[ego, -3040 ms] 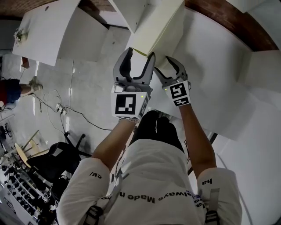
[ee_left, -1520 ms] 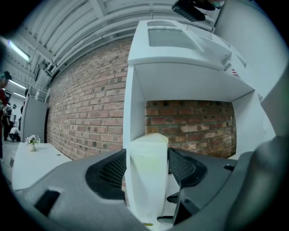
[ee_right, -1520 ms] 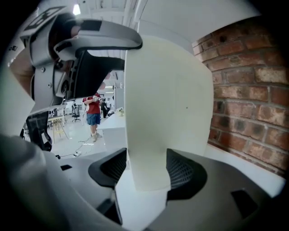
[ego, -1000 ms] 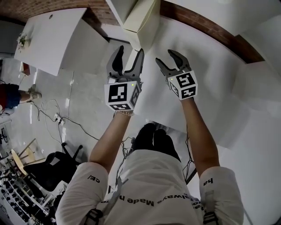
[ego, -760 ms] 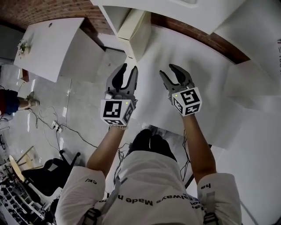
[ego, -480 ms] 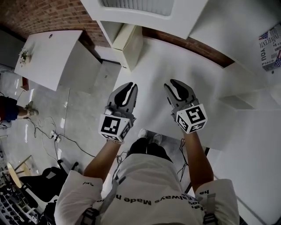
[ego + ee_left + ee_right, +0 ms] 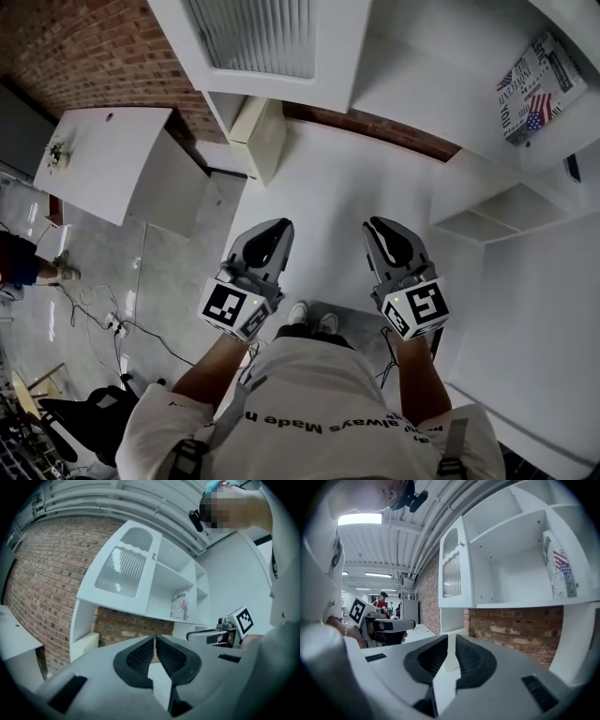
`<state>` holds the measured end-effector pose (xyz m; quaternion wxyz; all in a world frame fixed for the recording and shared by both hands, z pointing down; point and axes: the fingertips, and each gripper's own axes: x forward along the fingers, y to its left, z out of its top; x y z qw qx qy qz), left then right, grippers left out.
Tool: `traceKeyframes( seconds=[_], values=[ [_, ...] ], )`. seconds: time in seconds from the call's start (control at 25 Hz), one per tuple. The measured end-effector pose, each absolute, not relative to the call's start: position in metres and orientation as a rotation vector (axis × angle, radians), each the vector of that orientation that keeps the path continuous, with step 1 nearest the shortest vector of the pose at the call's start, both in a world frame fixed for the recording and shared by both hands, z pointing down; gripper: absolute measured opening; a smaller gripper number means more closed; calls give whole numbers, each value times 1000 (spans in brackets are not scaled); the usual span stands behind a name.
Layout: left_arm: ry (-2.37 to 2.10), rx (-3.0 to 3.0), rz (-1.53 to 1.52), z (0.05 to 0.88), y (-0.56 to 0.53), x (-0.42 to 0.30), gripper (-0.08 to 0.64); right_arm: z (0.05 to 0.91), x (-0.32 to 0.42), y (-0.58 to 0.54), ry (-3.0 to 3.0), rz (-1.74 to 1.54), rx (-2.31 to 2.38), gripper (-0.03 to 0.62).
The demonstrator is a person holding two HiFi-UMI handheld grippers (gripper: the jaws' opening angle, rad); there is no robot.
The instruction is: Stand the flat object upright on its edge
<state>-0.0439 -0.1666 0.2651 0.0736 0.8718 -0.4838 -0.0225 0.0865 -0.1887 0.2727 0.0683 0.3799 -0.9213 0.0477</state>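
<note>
Left gripper (image 7: 272, 230) and right gripper (image 7: 380, 228) side by side above the near part of the white table (image 7: 337, 187), jaws together and empty, both just closed; cream flat panel (image 7: 261, 139) upright on its edge at the table's far left corner, below the white cabinet (image 7: 309, 56)

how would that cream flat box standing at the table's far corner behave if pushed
The cream box stands on a narrow edge on the white table, so a sideways push would probably tip it. Its straight faces and crisp corners suggest it is stiff, not floppy. On the smooth tabletop it might slide first.
</note>
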Motion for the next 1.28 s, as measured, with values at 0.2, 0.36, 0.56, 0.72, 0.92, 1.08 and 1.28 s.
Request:
traceKeyframes(
  seconds=[0.2,0.36,0.56,0.72,0.92,1.08,1.28],
  values=[
    [-1400,2663,-86,239,-148,-23,21,248,101,-162,-2788,158,1166,44],
    [-1369,2690,-103,223,-135,-10,20,232,109,-141,-2797,153,1170,43],
    [-1346,2718,-129,207,-118,0,20,212,115,-119,-2785,122,1189,41],
    [-1324,2719,-156,198,-109,5,20,198,124,-107,-2779,97,1214,40],
    [-1300,2735,-183,189,-102,9,20,191,133,-96,-2757,87,1267,40],
    [-1284,2751,-184,185,-98,13,20,189,140,-87,-2742,93,1287,38],
    [-1280,2770,-175,181,-95,17,20,188,147,-85,-2732,86,1300,37]
  ],
)
